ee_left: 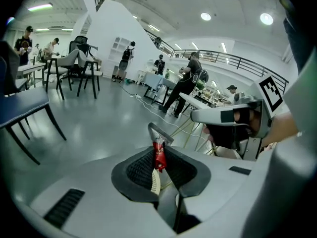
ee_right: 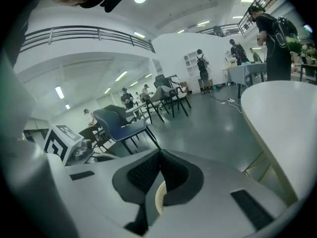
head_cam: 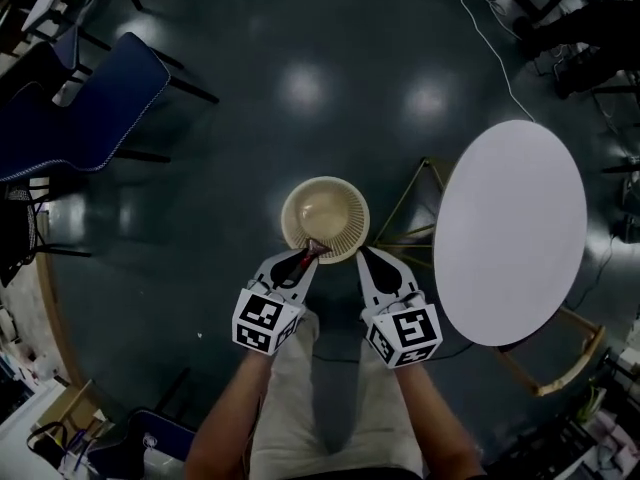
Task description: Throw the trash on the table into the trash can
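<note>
Head view, trash can: the beige ribbed trash can (head_cam: 292,218) stands on the dark floor beside the round white table (head_cam: 510,228), whose top shows nothing on it.
Head view, wrapper: the red wrapper (head_cam: 316,249) sits at the tip of the left gripper (head_cam: 308,253), right over the can's near rim and not over its middle.
Head view, risk: let go here, the light wrapper could catch on the rim or flutter down to the floor outside it.
Left gripper view, grip: the jaws pinch the red wrapper by its lower part, and its upper end sticks out free above them.
Left gripper view, risk: so small a hold could slip early, or the film could cling to a pad when the jaws part.
Right gripper view, fingers: the right gripper (ee_right: 159,157) has its jaws pressed together with nothing between them.
Right gripper view, risk: it hangs close beside the left one and could knock it or the can's rim.
</note>
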{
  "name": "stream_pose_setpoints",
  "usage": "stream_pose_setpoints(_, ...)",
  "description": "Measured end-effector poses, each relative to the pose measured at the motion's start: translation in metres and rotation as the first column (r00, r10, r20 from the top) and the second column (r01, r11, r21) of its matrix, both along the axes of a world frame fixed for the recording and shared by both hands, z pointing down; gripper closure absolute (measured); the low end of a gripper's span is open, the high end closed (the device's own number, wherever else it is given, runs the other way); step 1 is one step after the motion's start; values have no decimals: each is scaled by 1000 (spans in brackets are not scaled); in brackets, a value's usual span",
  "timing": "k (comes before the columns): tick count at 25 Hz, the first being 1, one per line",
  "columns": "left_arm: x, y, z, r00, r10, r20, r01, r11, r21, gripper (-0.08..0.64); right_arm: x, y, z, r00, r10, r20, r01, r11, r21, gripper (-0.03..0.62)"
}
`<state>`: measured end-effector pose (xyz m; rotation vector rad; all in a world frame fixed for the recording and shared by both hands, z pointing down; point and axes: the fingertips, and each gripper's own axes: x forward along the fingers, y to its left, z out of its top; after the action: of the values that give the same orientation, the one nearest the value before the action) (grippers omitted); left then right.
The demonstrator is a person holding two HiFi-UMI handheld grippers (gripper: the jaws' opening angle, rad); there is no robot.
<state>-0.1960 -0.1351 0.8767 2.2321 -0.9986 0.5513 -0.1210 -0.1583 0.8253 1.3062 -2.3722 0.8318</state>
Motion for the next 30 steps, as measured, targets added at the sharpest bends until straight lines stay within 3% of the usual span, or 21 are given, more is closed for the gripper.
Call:
stream_pose_setpoints(5, -11, -2, 76, 999, -27, 36, 30, 997, -78, 486, 7, 10, 45, 999, 31, -16, -31, 999, -41, 574)
stream_pose_setpoints(9, 0, -4, 118, 998, 17, 57, -12, 995, -103, 486, 15, 18, 67, 999, 14, -31, -16, 998, -66, 574)
stream_pose_setpoints(17, 5, -5, 179, 989, 76, 126, -61, 991, -119, 485, 14, 26, 99, 999, -17, -51, 13, 996, -89, 574)
stream_pose_setpoints(23, 10, -14, 200, 986, 98, 136, -81, 989, -120, 482, 6, 24, 108, 999, -26, -38, 22, 995, -96, 574)
stream_pose_setpoints(24, 12, -17, 200, 986, 99, 132, -83, 989, -122, 468, 5, 23, 108, 999, -27, -37, 23, 995, -98, 574)
stream_pose_setpoints(27, 10, -31, 200, 988, 58, 140, -45, 995, -91, 328, 5, 21, 110, 999, -29, -36, 25, 994, -104, 574)
stream_pose_setpoints(30, 5, -38, 201, 988, 31, 152, -20, 997, -76, 304, 6, 18, 111, 999, -31, -39, 27, 994, -108, 574)
